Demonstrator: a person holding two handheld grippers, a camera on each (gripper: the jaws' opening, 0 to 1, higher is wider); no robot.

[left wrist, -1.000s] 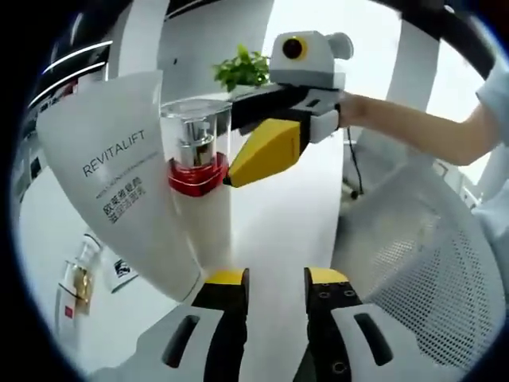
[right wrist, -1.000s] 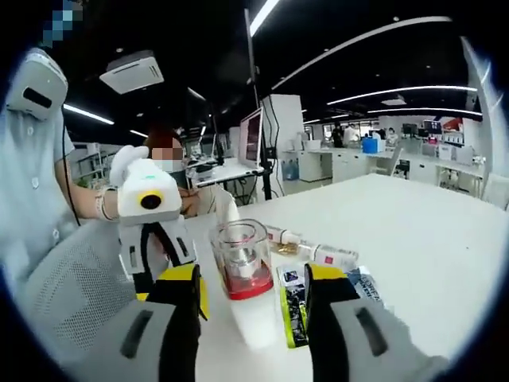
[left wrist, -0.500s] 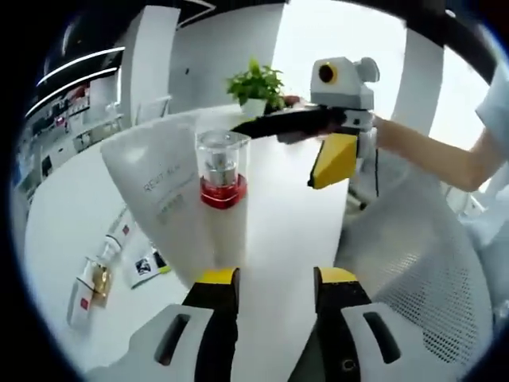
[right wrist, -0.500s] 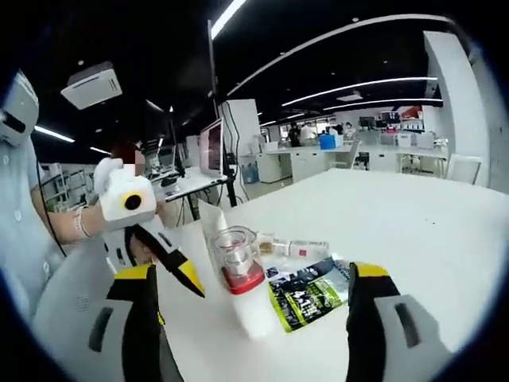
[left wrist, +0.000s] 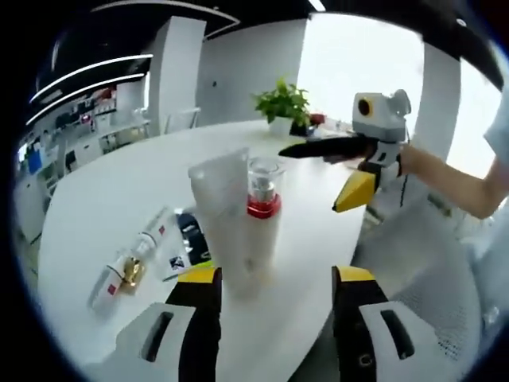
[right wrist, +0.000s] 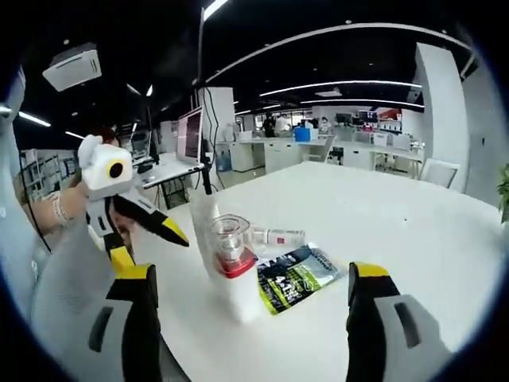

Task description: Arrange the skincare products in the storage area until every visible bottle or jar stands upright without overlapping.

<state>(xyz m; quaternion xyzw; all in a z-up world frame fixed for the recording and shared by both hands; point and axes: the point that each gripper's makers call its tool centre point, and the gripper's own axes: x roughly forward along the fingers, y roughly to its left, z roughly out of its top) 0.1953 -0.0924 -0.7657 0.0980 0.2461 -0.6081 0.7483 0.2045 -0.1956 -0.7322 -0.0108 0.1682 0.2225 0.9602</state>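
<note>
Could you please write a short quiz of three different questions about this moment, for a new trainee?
1. True or false: the white pump bottle with the red collar and clear cap stands upright on the white table.
2. Multiple choice: where is the small bottle with the gold neck? A. upright beside the pump bottle; B. lying on its side on the table; C. held in the right gripper.
3. Fill in: in the right gripper view, the flat sachet printed in black and ____ lies on the table beside the pump bottle.

Key: 1 true; 2 B; 3 green. Neither the right gripper nor the left gripper holds anything; both are open.
</note>
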